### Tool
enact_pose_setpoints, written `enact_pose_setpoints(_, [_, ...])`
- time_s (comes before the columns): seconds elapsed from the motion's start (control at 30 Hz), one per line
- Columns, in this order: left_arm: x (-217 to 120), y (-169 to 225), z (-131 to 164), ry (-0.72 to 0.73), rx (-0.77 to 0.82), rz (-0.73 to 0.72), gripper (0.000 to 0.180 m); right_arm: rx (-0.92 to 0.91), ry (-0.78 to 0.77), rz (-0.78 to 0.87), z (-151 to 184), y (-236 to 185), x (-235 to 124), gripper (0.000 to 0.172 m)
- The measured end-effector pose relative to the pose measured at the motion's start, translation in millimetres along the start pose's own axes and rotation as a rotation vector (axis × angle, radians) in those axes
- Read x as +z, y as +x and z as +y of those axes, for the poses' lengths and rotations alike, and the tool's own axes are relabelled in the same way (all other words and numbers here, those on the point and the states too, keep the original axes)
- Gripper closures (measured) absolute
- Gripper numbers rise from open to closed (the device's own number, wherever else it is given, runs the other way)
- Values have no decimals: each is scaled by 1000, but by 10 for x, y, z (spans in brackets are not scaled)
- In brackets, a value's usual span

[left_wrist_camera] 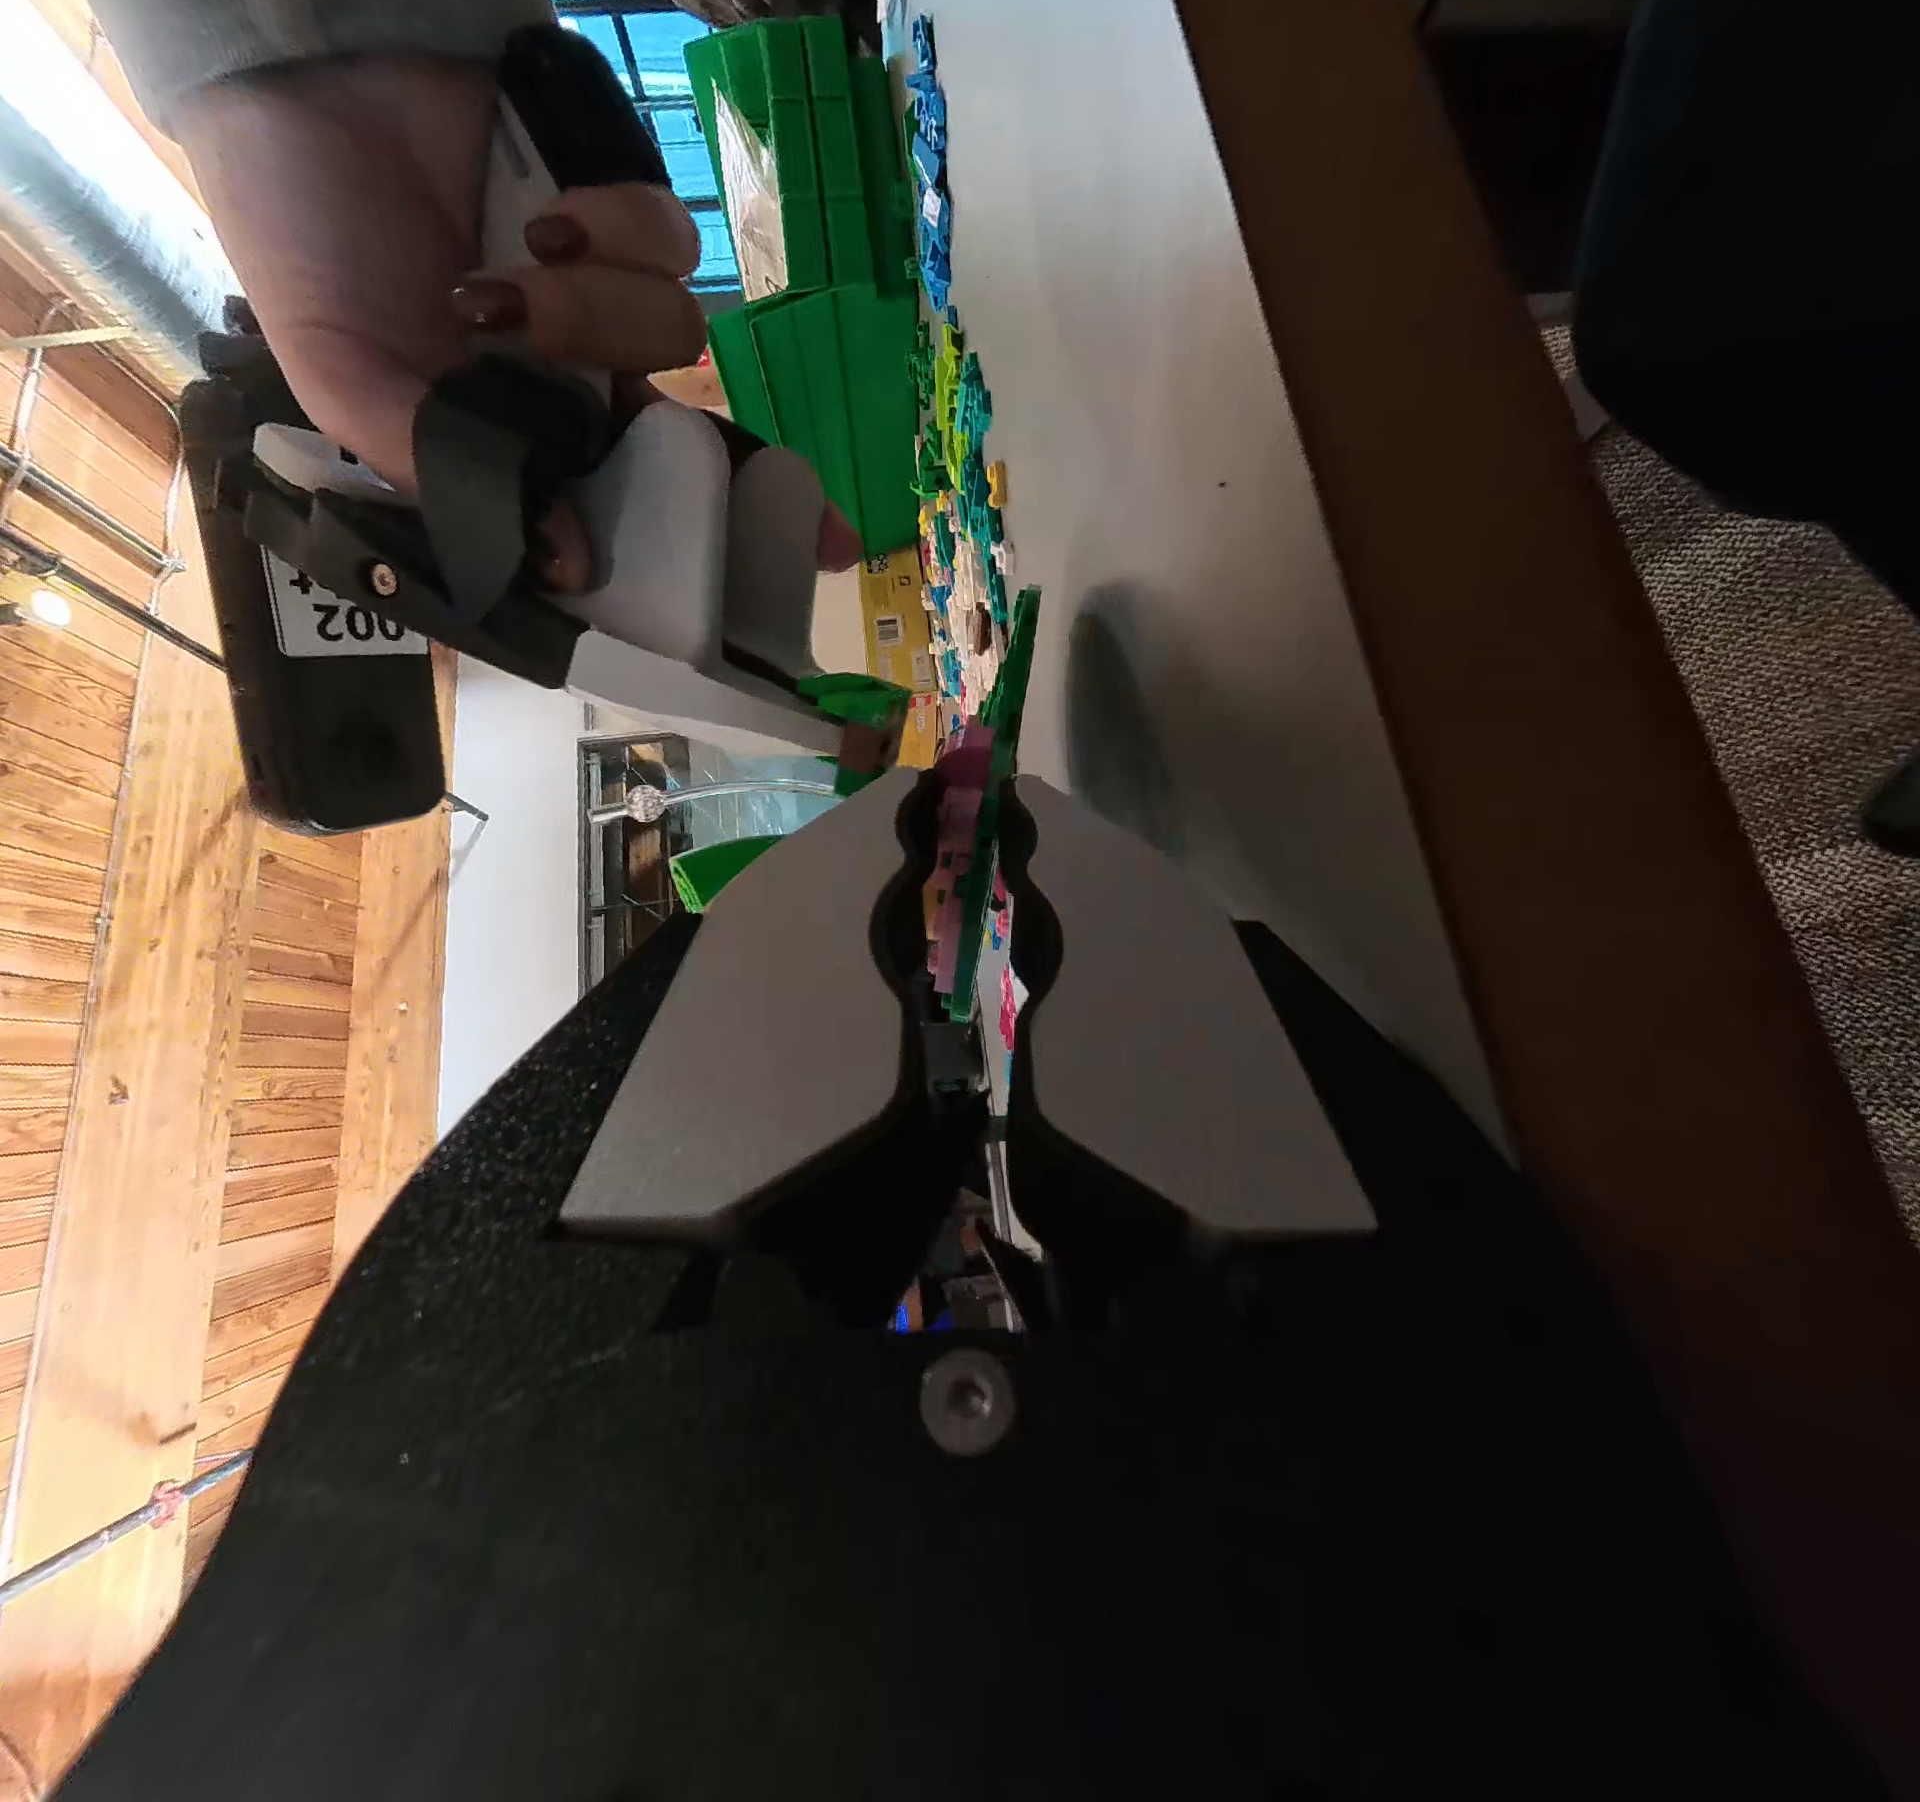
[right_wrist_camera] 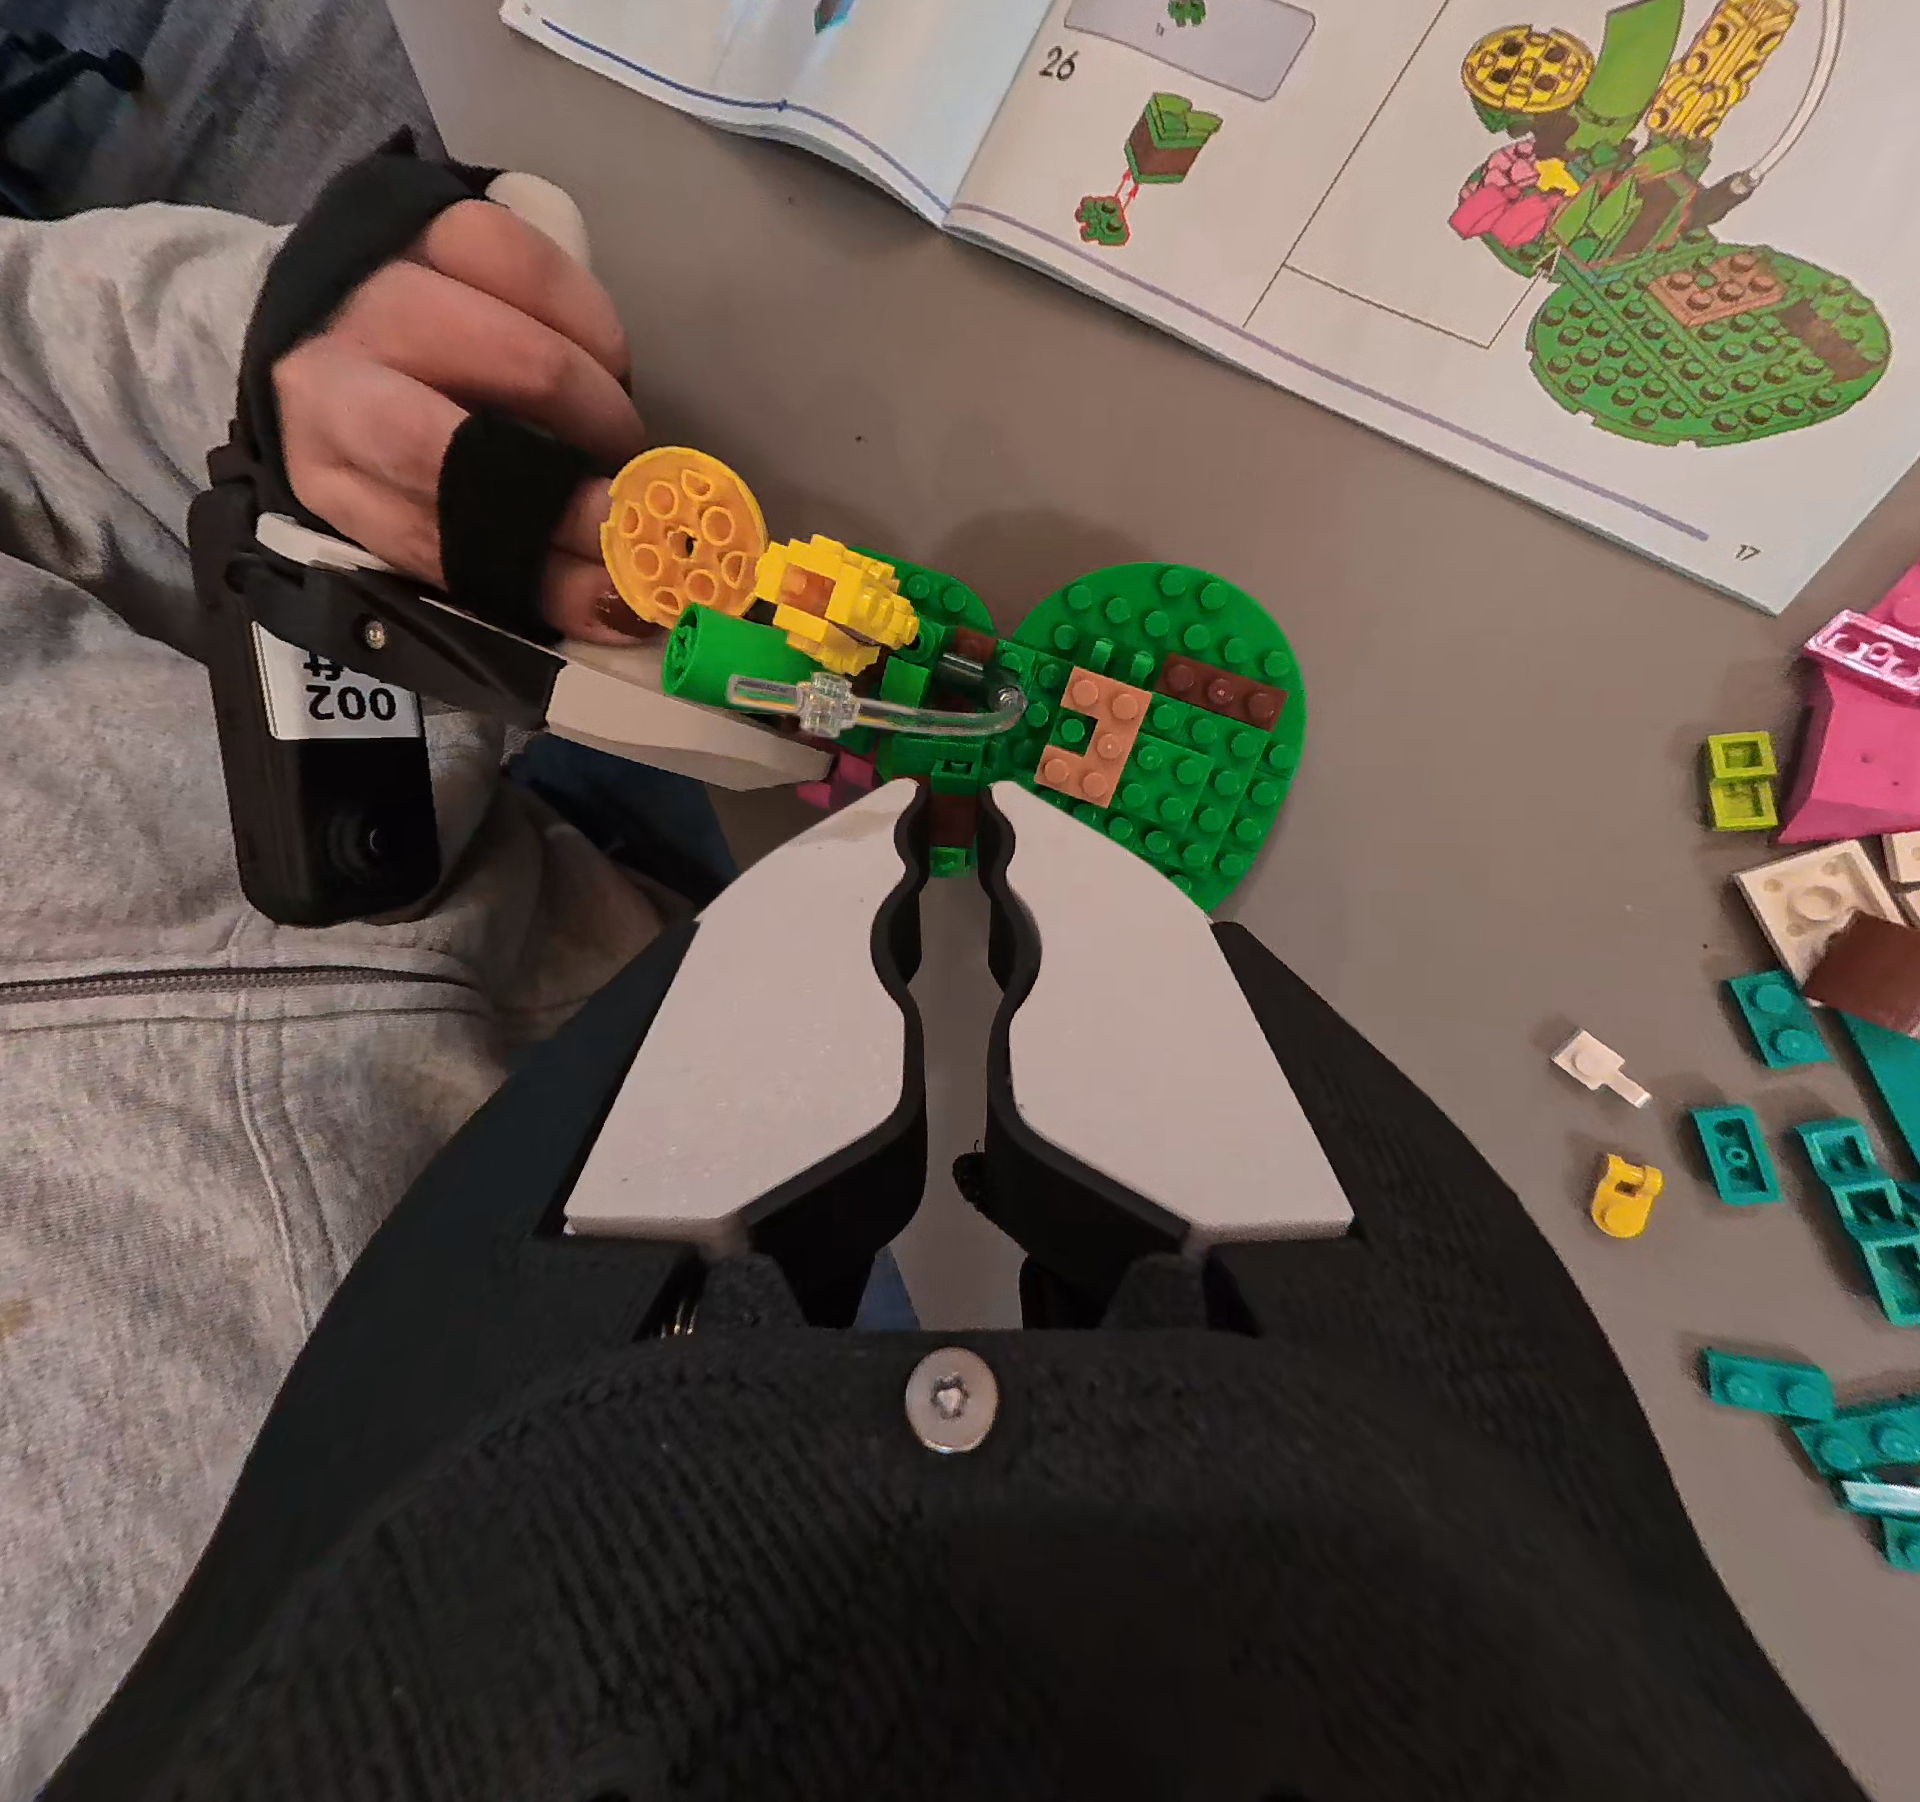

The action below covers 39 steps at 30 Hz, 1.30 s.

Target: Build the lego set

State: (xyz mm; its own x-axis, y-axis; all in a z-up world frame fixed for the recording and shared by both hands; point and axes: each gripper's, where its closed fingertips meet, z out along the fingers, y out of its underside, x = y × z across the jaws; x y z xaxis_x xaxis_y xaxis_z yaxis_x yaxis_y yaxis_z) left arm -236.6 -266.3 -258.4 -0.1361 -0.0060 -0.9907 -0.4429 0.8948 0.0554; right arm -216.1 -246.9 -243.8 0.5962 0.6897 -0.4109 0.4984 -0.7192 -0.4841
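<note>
The grey counter (right_wrist_camera: 1455,713) filled the right wrist view, with an open instruction booklet (right_wrist_camera: 1299,142) across the upper right of the frame. At the centre lay a brick model on a round green base plate (right_wrist_camera: 1195,765), carrying a tan piece (right_wrist_camera: 1101,734), a brown strip (right_wrist_camera: 1226,687), a yellow flower build (right_wrist_camera: 831,614), an orange round plate (right_wrist_camera: 681,542) and a clear curved rod (right_wrist_camera: 894,708). The left tongs (left_wrist_camera: 966,869), seen from centre left in the right wrist view, were closed narrowly on the edge of the green base plate and the pink bricks (left_wrist_camera: 961,817) fixed to it, one pad on each side. The right tongs (right_wrist_camera: 951,833) were closed narrowly on a small brown and green brick stack (right_wrist_camera: 951,822) at the near edge of the plate, both pads pressing on it. Loose teal pieces (right_wrist_camera: 1829,1181), a pink piece (right_wrist_camera: 1860,755), lime bricks (right_wrist_camera: 1740,781) and a small yellow piece (right_wrist_camera: 1623,1193) lay scattered along the right edge of the frame.
</note>
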Motion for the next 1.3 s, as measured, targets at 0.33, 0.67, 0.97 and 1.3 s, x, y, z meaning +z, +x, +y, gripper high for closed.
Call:
enact_pose_setpoints(0.33, [52, -50, 18, -19, 53, -40, 170, 36, -6, 18, 2, 28, 0, 165])
enact_pose_setpoints(0.67, [101, -64, 14, -12, 97, -46, 170, 6, -31, 74, 11, 72, -14, 166])
enact_pose_setpoints(0.97, [104, -74, -3, -7, 120, -56, 170, 3, -67, 62, 12, 65, -47, 166])
enact_pose_setpoints(1.3, [104, -74, 0, -10, 116, -54, 170, -4, -101, 75, 72, 80, -45, 166])
